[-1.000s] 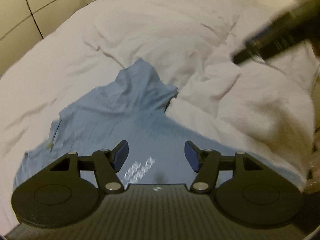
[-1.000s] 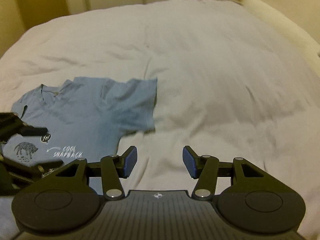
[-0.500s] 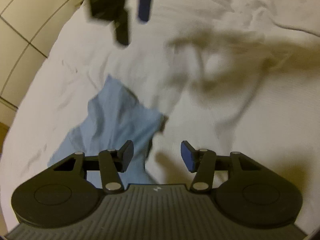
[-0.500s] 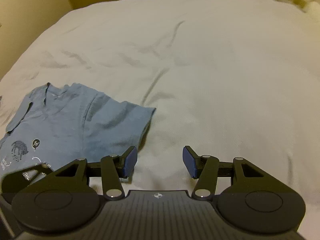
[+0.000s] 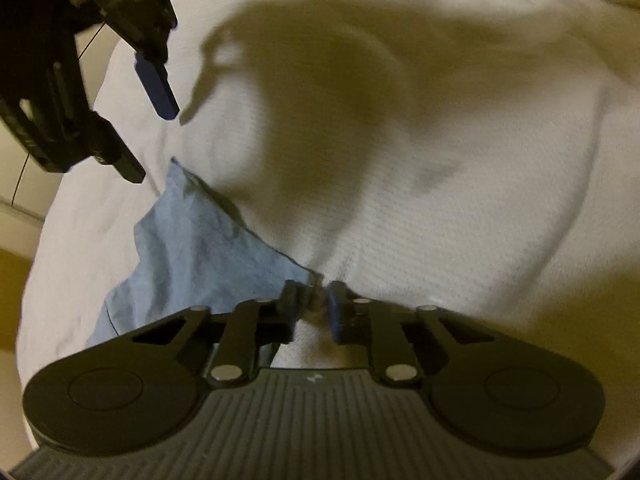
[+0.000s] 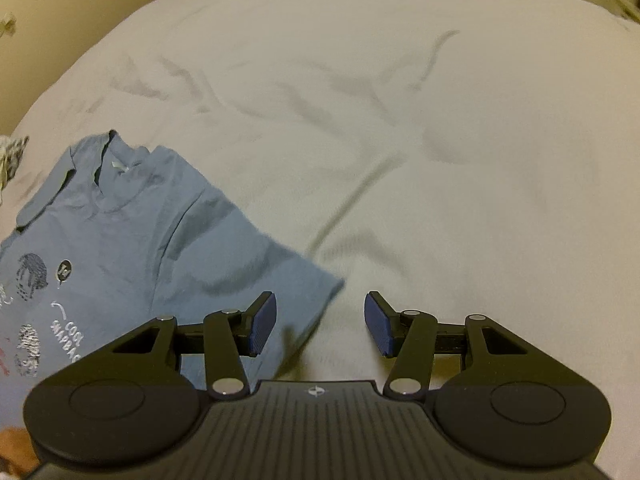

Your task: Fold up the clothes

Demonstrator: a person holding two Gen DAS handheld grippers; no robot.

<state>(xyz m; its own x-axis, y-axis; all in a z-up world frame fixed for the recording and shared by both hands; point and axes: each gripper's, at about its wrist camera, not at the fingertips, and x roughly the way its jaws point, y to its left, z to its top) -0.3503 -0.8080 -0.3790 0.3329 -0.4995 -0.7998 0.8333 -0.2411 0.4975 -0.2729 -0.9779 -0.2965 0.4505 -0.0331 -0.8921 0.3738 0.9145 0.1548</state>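
A blue T-shirt (image 6: 120, 248) with a white "COOL SNAPBACK" print lies flat on the white bedcover (image 6: 400, 120), collar towards the far side. My right gripper (image 6: 320, 320) hovers open low over the outer edge of its sleeve, the left pad above the cloth. In the left wrist view, a corner of the blue T-shirt (image 5: 200, 248) runs into my left gripper (image 5: 314, 306), whose pads have closed to a narrow gap, pinching that corner against the bedcover (image 5: 440, 220). The right gripper (image 5: 154, 144) shows open at the upper left, above the shirt's far corner.
Soft creases cross the bedcover around the shirt. A patterned piece of cloth (image 6: 10, 156) lies at the bed's far left edge. A pale wall (image 6: 60, 8) rises beyond the bed. The grippers cast a large shadow (image 5: 320, 100) on the cover.
My left gripper dropped to the shirt's corner and closed on it. My right gripper moved lower and closer to the sleeve edge, staying open.
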